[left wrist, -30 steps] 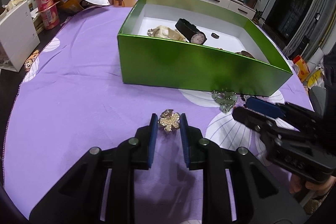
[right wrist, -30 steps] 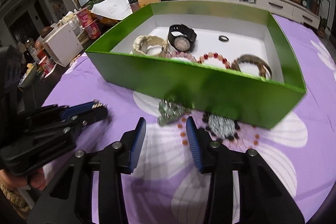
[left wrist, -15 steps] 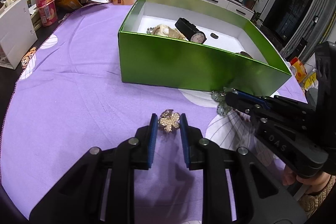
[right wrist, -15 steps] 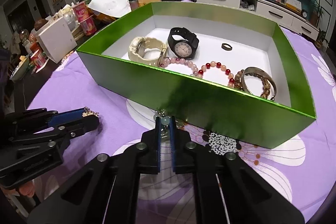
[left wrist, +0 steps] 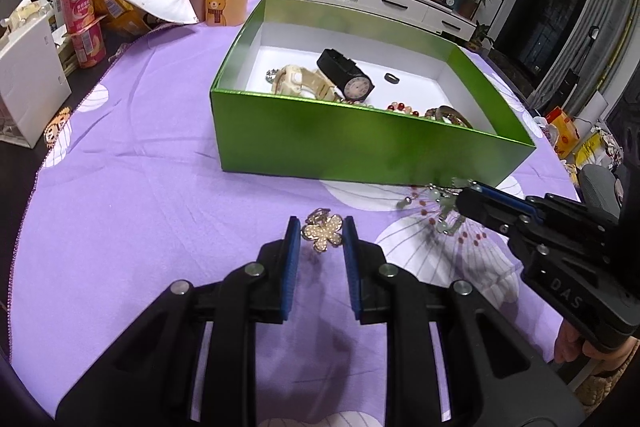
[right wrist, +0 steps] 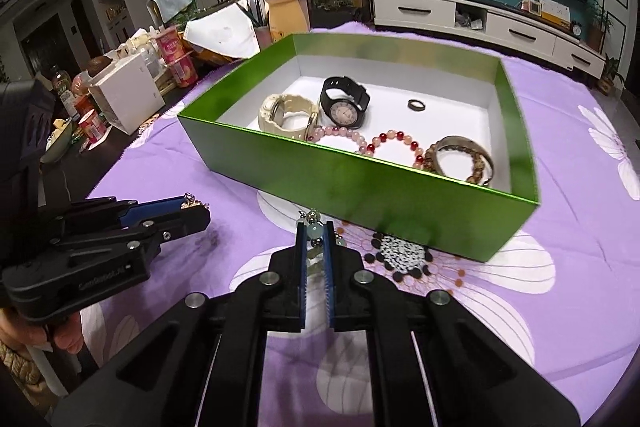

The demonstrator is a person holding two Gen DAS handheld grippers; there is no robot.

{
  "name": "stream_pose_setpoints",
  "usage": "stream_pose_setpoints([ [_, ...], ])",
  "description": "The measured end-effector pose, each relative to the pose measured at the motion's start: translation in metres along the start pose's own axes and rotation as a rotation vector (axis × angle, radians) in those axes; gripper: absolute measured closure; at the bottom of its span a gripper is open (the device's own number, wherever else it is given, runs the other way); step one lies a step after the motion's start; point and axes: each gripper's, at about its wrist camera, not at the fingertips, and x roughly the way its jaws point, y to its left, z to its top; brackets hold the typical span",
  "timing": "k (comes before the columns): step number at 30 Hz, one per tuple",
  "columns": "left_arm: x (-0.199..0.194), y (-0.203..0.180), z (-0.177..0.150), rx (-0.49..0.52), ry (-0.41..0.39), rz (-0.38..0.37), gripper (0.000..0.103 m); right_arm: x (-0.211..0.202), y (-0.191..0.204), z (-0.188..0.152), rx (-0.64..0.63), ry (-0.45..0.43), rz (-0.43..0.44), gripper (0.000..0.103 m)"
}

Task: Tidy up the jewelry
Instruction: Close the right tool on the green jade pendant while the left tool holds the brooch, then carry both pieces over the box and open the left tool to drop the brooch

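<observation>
— What changed just now with your right tongs [right wrist: 316, 233]?

— A second ago their jaws stood apart around the pale green bead charm [right wrist: 313, 229] lying on the purple tablecloth [right wrist: 560, 327]. Now they are closed on it, and I have lifted it a little; part of the charm hangs below my fingers [right wrist: 329, 259]. I think the pick is done, so the carry into the green box [right wrist: 400, 195], just ahead of the tips, comes next.

— And your left tongs [left wrist: 322, 233]?

— No change there. They hold the gold flower brooch [left wrist: 322, 233] between the blue pads [left wrist: 292, 259], above the cloth, short of the box's near wall [left wrist: 360, 147].

— How do your hands stand?

— Both tongs point forward and down toward the box. The right tongs [left wrist: 472, 191] are to the right of my left ones and closer to the box.
</observation>
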Motion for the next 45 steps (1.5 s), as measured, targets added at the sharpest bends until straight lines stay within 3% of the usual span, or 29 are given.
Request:
stream_pose_setpoints([
  [26, -0.041, -0.037, 0.016, 0.078, -0.070, 0.002, 0.082, -0.079, -0.020, 0.001, 0.037, -0.157, -0.010, 0.096],
  [45, -0.051, -0.066, 0.060, 0.150, -0.132, 0.017, 0.082, -0.098, -0.038, 0.028, 0.040, -0.236, -0.033, 0.096],
])
